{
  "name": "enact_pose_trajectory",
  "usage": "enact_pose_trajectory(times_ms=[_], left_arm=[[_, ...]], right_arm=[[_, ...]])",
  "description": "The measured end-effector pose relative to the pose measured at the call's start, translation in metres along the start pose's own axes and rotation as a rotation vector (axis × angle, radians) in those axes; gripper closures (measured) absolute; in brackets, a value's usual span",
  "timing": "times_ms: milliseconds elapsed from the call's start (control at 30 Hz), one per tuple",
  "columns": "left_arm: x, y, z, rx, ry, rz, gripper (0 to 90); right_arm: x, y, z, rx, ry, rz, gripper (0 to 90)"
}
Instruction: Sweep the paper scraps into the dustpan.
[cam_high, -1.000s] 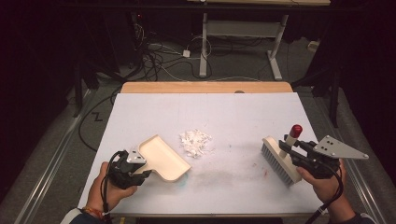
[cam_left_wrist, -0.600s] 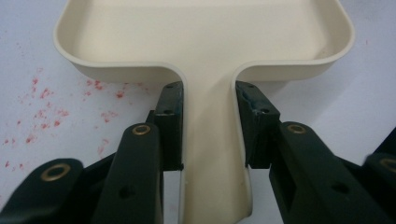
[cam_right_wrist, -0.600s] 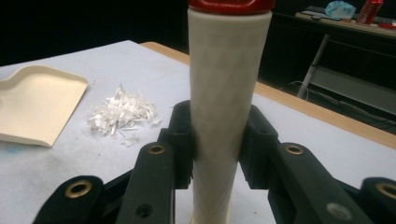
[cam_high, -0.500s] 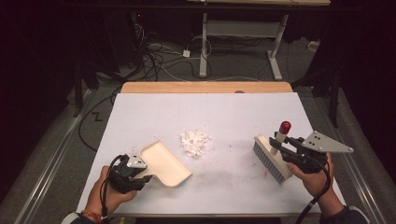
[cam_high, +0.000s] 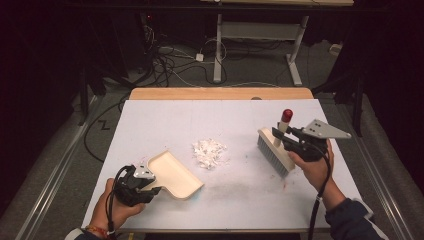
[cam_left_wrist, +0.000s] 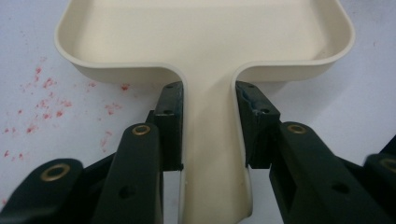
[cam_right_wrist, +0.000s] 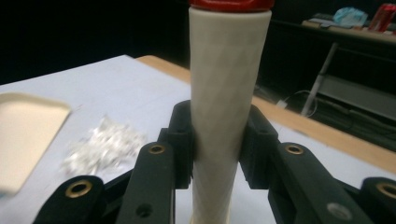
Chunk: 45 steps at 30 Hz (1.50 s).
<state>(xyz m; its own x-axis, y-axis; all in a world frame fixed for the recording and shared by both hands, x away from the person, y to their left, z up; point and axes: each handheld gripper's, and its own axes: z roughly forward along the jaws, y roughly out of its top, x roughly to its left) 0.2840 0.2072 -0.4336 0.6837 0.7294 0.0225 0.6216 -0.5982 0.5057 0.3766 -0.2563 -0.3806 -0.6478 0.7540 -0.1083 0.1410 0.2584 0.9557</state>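
Dark room; grey floor (cam_high: 65, 165) strewn with cables (cam_high: 170, 65); a white-legged desk (cam_high: 260, 30) stands behind.

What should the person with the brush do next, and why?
Probably carry the cream brush with grey bristles left to the far side of the white paper scraps: they lie between it and the cream plastic dustpan, whose open side faces them.

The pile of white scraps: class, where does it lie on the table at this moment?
In the high view the pile of white scraps lies near the middle of the white table, between the cream dustpan at its left and the brush at its right, touching neither.
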Motion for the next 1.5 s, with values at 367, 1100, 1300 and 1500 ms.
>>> enact_pose_trajectory(times_ms=[367,1100,1300,1500], left_arm=[[0.002,-0.001,0.002,-0.005,-0.004,0.002,63.7],[-0.002,0.009,0.019,0.016,0.010,0.030,63.6],[-0.002,0.011,0.022,0.022,0.006,0.034,63.5],[-0.001,0.015,0.029,0.030,-0.001,0.041,63.5]], right_arm=[[0.000,0.035,0.090,0.014,0.003,-0.068,70.1],[0.076,0.026,0.166,0.020,0.143,-0.270,68.7],[0.086,0.024,0.160,-0.008,0.208,-0.253,68.9],[0.098,0.022,0.152,-0.037,0.272,-0.253,68.9]])
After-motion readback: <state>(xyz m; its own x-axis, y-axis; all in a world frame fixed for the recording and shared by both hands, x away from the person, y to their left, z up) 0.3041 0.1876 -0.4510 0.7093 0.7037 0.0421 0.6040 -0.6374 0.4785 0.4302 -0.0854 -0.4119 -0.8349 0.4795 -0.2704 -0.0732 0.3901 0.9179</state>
